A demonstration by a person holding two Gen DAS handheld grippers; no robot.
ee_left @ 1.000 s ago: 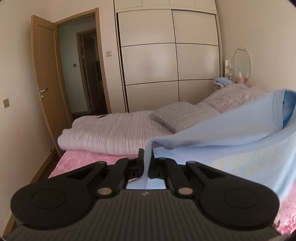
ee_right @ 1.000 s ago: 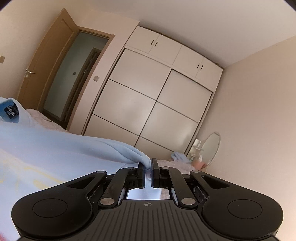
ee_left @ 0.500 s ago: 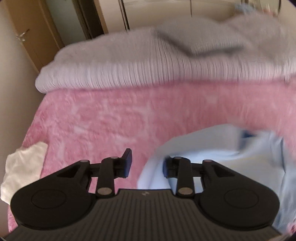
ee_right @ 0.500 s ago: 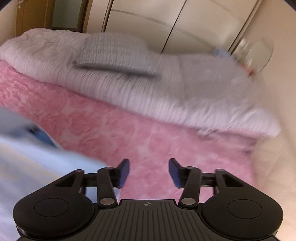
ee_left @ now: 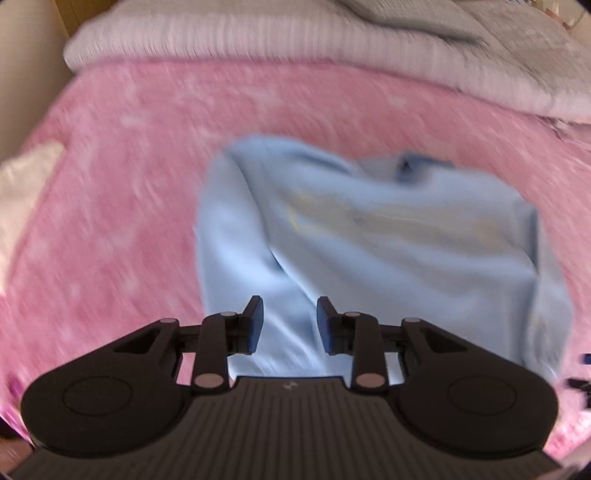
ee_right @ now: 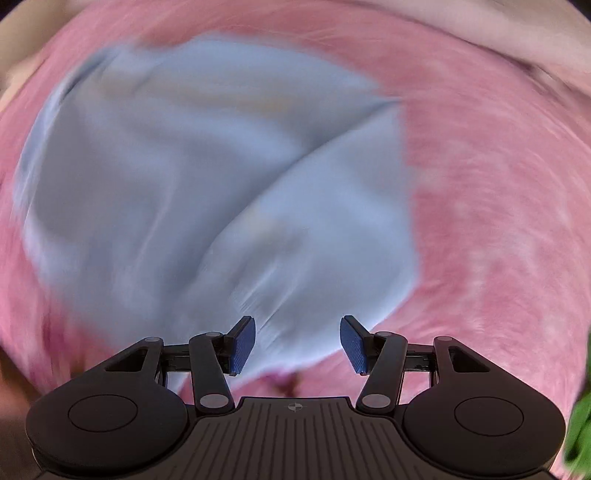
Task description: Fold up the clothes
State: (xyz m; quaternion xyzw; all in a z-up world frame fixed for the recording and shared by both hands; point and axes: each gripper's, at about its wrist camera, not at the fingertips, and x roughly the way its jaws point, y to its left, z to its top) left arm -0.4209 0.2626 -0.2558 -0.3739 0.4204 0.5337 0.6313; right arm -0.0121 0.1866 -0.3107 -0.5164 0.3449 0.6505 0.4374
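Note:
A light blue T-shirt [ee_left: 388,240] lies crumpled on the pink bedspread [ee_left: 129,184], collar toward the far side and a faint yellow print on its front. My left gripper [ee_left: 290,314] points down over the shirt's near edge. Its jaws are closing with a clear gap; cloth lies below them and the pads do not touch it. In the right wrist view the same shirt [ee_right: 184,184] spreads across the bedspread [ee_right: 480,203], blurred by motion. My right gripper [ee_right: 297,332] hangs open over the shirt's near right corner, nothing between its blue pads [ee_right: 242,345].
A rolled pale striped duvet [ee_left: 258,40] and a grey pillow [ee_left: 424,18] lie along the far side of the bed. A white cloth [ee_left: 22,192] sits at the bed's left edge. Something green [ee_right: 580,435] shows at the right wrist view's lower right.
Both grippers let go of the shirt, which dropped onto the bedspread. Both hands swung from facing the wardrobe to pointing down and sank toward the shirt.

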